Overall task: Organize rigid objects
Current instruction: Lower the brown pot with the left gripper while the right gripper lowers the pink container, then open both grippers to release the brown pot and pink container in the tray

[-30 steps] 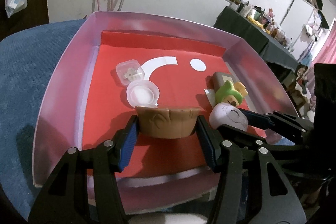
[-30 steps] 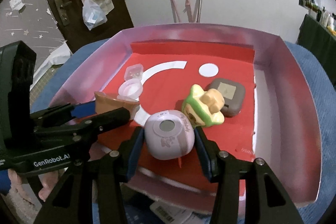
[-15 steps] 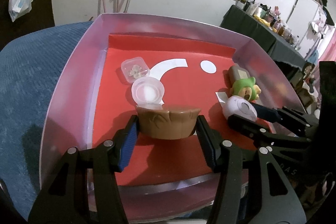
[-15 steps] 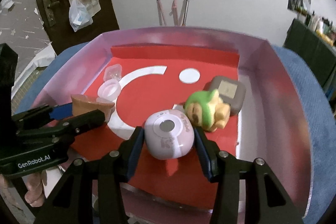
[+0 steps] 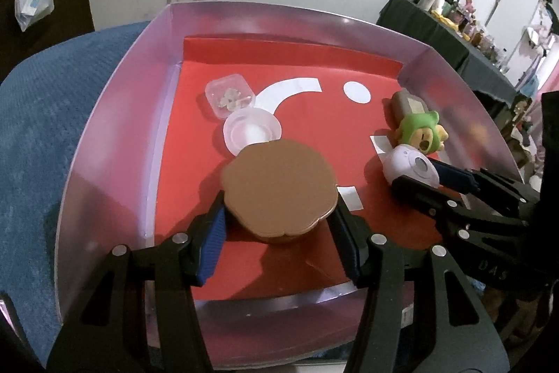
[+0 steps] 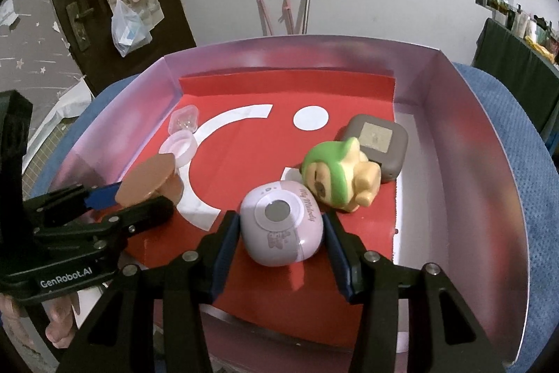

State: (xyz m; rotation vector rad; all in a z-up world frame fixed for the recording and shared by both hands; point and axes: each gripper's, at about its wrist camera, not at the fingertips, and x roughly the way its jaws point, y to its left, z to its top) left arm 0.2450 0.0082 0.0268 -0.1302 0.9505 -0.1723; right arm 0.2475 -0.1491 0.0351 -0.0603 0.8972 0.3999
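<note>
Brown hard plastic, moulded like a tree stump with a flat scalloped top [image 5: 279, 186], sits between the blue pads of the left hand-held gripper [image 5: 279, 226], which is clamped on its sides low over the red floor of the box. It looks stiff and light, with smooth sides that could slide in the pads, so the wide middle of its wall seems the safest place to hold.

Just to that gripper's right, the right hand-held gripper [image 6: 281, 233] has its pads pressed against the flanks of a pale pink rounded plastic case with a grey disc on its lid [image 6: 283, 226]. I'd judge that one glossy and curved, apt to squirt out if pinched off-centre; the broadest part is where it is held now.

Both are inside the shallow pink-walled cardboard box with a red liner [image 6: 471, 135], which rests on a blue textured cloth [image 5: 63, 114]. Ahead of the left gripper, touching the stump's far edge, is a round clear plastic tub [image 5: 252, 131], and beyond it a small square clear box holding pale bits [image 5: 230, 95]. Ahead of the right gripper a green-hooded yellow toy figure [image 6: 337, 175] lies on its side against a grey rounded-square case [image 6: 379, 142].
</note>
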